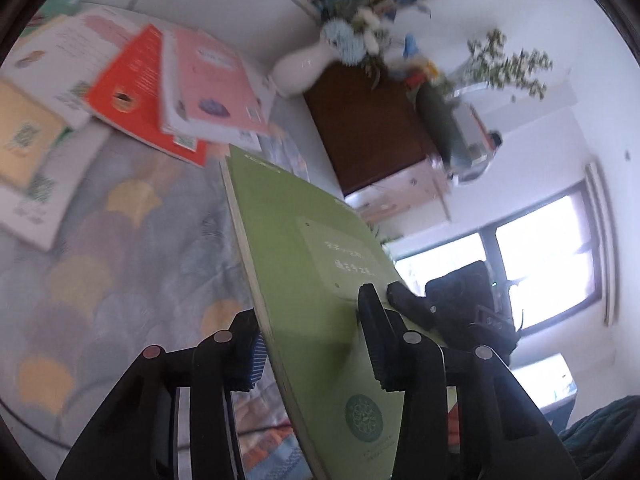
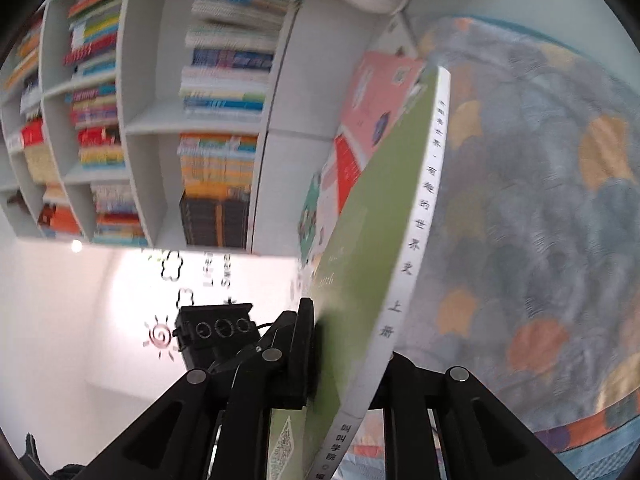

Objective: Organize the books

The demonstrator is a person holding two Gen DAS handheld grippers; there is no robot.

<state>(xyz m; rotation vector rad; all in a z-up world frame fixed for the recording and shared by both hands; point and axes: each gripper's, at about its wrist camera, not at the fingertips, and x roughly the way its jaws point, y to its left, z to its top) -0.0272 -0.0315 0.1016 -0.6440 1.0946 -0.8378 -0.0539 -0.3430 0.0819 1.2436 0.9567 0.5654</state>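
Observation:
A green book (image 1: 304, 264) with a white spine (image 2: 416, 216) is held up on edge above a bed cover. My left gripper (image 1: 312, 324) is shut on its lower part, one pad on the cover and the other behind the page edge. My right gripper (image 2: 348, 340) is shut on the same book near the spine; its right finger is hidden behind the book. A black finger (image 1: 406, 300) of the right gripper shows at the book's far side in the left wrist view. Loose books lie on the bed: pink (image 1: 208, 80), red (image 1: 132, 80), white (image 1: 68, 48), yellow (image 1: 20, 132).
The patterned bed cover (image 1: 120, 264) spreads below the book. A white vase of flowers (image 1: 304, 64) and a dark vase stand on a brown cabinet (image 1: 368, 132). A white bookshelf (image 2: 160, 120) packed with books stands beside the bed. A bright window (image 1: 540, 260) is at the right.

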